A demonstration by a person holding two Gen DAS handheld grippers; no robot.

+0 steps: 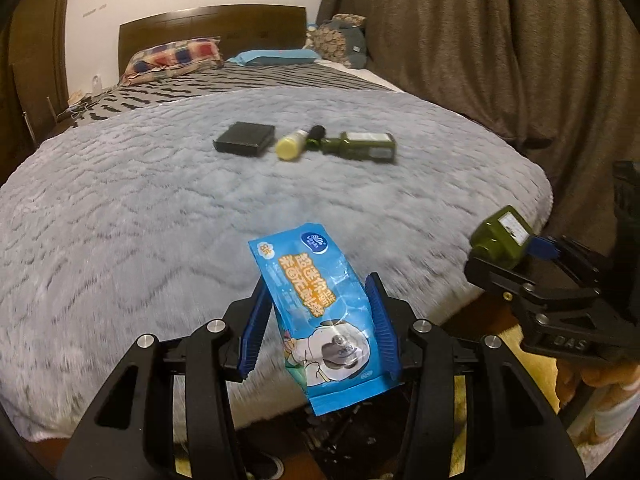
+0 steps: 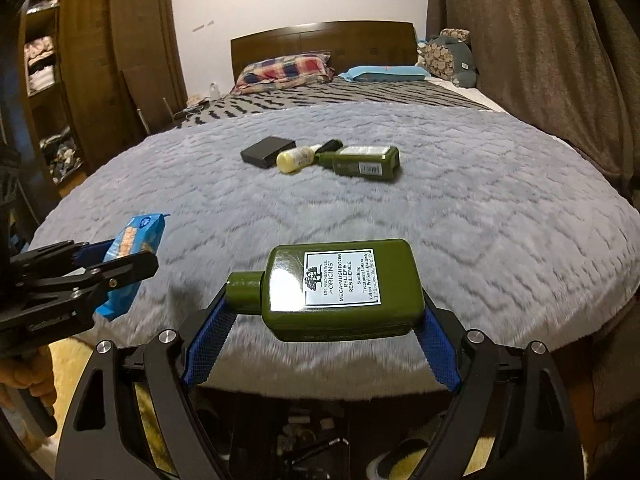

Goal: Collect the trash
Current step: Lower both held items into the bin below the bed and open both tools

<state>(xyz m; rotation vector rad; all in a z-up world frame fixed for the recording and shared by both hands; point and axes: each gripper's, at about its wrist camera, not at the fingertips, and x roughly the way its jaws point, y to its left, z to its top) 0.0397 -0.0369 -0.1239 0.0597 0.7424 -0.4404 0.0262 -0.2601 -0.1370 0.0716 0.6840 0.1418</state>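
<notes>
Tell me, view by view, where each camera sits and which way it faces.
Left wrist: on the left gripper, facing the headboard across the grey blanket; it grips a blue wipes pack; the right gripper shows at right.
Right wrist: on the right gripper, facing likewise; it clamps a green Origins bottle; the left gripper and a hand show at left.
Shared: black box, yellow bottle, second green bottle.
</notes>
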